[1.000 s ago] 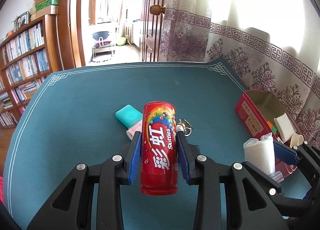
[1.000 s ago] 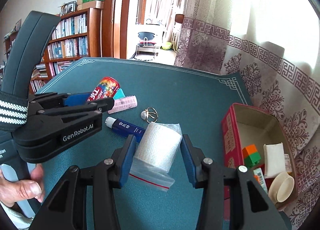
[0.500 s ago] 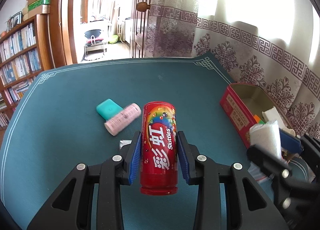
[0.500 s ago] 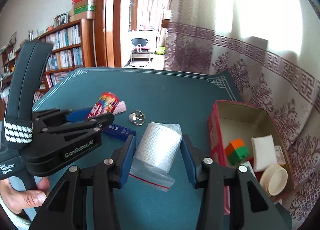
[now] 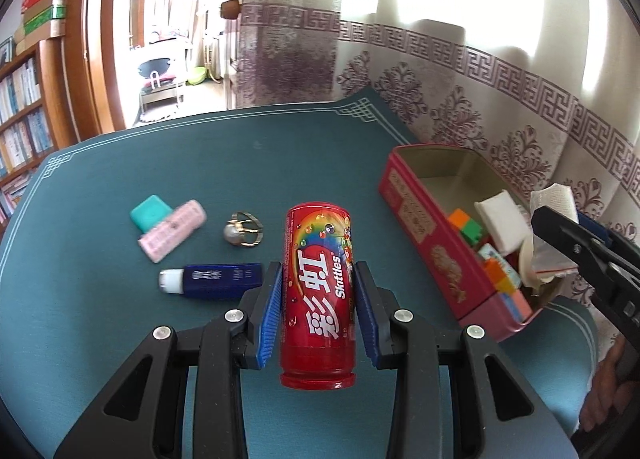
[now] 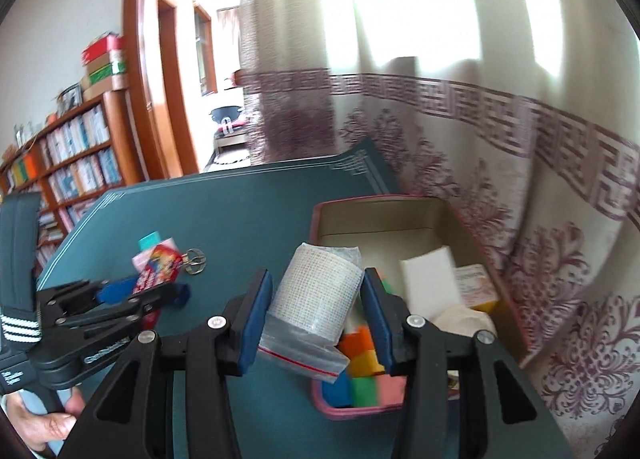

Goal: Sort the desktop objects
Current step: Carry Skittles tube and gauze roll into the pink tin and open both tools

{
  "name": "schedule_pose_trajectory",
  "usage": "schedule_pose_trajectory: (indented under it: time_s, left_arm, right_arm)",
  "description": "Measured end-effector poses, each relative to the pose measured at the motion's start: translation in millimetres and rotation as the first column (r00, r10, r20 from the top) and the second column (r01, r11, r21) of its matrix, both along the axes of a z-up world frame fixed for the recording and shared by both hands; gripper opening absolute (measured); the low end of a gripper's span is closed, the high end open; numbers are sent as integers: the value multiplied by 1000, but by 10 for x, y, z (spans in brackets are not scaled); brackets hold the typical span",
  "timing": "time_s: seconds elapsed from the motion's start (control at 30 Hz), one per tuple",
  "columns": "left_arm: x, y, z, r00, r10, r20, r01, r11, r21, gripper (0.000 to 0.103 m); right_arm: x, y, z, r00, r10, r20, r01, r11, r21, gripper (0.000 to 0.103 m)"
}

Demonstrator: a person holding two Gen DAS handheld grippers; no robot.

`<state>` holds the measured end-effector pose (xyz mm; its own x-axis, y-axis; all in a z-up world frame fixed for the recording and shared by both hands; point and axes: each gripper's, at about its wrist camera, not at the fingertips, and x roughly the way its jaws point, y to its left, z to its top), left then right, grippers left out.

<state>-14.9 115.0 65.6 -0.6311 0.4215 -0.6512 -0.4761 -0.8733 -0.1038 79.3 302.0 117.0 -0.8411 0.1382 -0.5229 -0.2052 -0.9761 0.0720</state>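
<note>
My left gripper (image 5: 317, 307) is shut on a red Skittles can (image 5: 318, 291), held upright above the teal table (image 5: 240, 163). My right gripper (image 6: 316, 311) is shut on a white gauze roll in a clear zip bag (image 6: 316, 299), and it hangs over the near end of the open red tin box (image 6: 372, 205). In the left wrist view the red tin box (image 5: 424, 227) lies at the right, with the right gripper (image 5: 576, 239) and the gauze roll (image 5: 554, 197) above its near end. The box holds coloured blocks (image 6: 364, 363) and white items.
On the table to the left lie a teal eraser (image 5: 150, 212), a pink packet (image 5: 173, 236), a gold ring with a pearl (image 5: 244, 233) and a dark blue tube with a white cap (image 5: 212, 282). A patterned curtain hangs behind the box. Bookshelves stand far left.
Both grippers have moved right toward the red tin box with their loads. The gauze roll, earlier over the table, now hangs over the box's near end. The small items came into view left of the can.
</note>
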Motion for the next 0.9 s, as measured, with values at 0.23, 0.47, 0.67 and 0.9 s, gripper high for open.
schedule_pose_trajectory:
  time_s: [0.23, 0.47, 0.67, 0.9]
  left_arm:
    - [64, 303, 88, 999, -54, 0, 54, 999, 3, 38]
    - [124, 600, 149, 996, -91, -7, 91, 996, -10, 38]
    - [90, 840, 188, 993, -117, 2, 117, 993, -10, 38]
    - [56, 1151, 239, 985, -172, 25, 172, 985, 2, 38]
  right_arm:
    - [92, 378, -123, 998, -62, 18, 63, 997, -48, 50]
    - [-17, 552, -274, 998, -30, 62, 36, 995, -97, 57]
    - [19, 632, -353, 998, -27, 57, 33, 994, -102, 68]
    - [76, 719, -379, 999, -28, 47, 33, 992, -120, 68]
